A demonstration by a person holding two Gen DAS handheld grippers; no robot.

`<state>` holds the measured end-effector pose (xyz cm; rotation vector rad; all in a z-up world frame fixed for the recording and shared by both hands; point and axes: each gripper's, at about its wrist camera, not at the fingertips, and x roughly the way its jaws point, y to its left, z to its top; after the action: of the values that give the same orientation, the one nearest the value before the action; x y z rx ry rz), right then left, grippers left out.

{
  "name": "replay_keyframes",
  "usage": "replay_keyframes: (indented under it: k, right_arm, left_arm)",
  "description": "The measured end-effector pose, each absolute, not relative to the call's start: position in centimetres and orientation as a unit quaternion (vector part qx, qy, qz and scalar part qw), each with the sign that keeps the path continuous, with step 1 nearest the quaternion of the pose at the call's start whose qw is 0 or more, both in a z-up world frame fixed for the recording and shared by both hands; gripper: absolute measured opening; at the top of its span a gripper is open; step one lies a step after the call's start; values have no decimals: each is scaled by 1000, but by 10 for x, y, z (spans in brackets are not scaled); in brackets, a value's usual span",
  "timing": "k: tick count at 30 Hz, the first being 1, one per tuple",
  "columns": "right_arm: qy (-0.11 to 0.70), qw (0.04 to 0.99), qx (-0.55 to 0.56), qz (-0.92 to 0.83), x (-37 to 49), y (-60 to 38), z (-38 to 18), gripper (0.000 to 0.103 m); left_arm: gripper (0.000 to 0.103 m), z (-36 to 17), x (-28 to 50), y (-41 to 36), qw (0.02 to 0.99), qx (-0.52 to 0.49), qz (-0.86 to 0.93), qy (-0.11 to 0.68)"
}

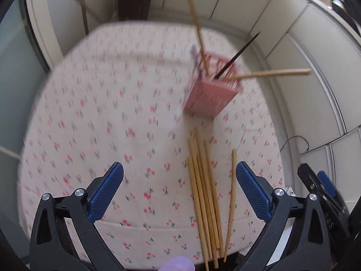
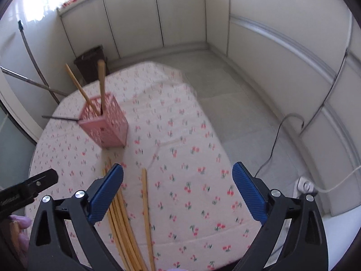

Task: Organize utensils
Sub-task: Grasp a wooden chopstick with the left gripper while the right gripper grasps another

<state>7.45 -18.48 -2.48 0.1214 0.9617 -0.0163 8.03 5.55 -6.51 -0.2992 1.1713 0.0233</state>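
Only three sticks stand in the pink holder (image 1: 209,90) well beyond both grippers' released, empty fingers (image 1: 106,194) — the bundle of chopsticks (image 1: 204,194) between them still lies on the bench (image 1: 90,113), so most work remains.

Dark bin (image 2: 91,62) beside white cabinets (image 2: 158,15), floor cable (image 2: 274,140).

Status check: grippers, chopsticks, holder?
Left gripper open, empty. Right gripper open, empty. Chopstick bundle loose on tablecloth; three in pink holder. Nothing in the way.
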Motion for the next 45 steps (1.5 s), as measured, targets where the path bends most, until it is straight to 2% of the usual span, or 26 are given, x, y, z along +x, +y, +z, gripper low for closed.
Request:
replay_keyframes:
  k: [3,7,11,17,20,22,28,30,32,36,45]
  right_arm:
    - [522,844,123,28,78,-195,-46,94]
    - [574,784,228,58,79,-204,-66,94]
    - [578,781,229,58,76,-200,-66,94]
    - [574,778,249,56,76,-208,-61,94]
    - [573,776,259,52,77,-214,-61,94]
    - [573,776,259,49,78,-216,-61,94]
    - [580,778,238,39,80,-213,-65,94]
    - [584,777,233,33,82,-212,-70,94]
    - [590,775,227,27,83,-211,-76,94]
    - [598,770,223,17,87,-209,-85,94]
    - [616,759,209,13,97,-189,-100,94]
  left_arm:
    - [96,-103,90,63,780,-175,26,600]
    - [96,-127,99,62,770,-169,51,613]
    - [93,-145,104,50,763,-148,67,626]
    - [78,-162,106,29,760,-107,86,636]
    - [78,-163,106,23,765,-100,90,630]
    - [62,-165,106,18,763,-88,92,633]
    - [38,-165,103,-5,779,-53,66,621]
    - [22,-164,101,-11,782,-46,59,618]
    - [12,-162,98,-13,784,-45,50,617]
    - [7,-162,100,10,779,-96,26,619]
    - [7,-127,86,41,802,-138,0,581]
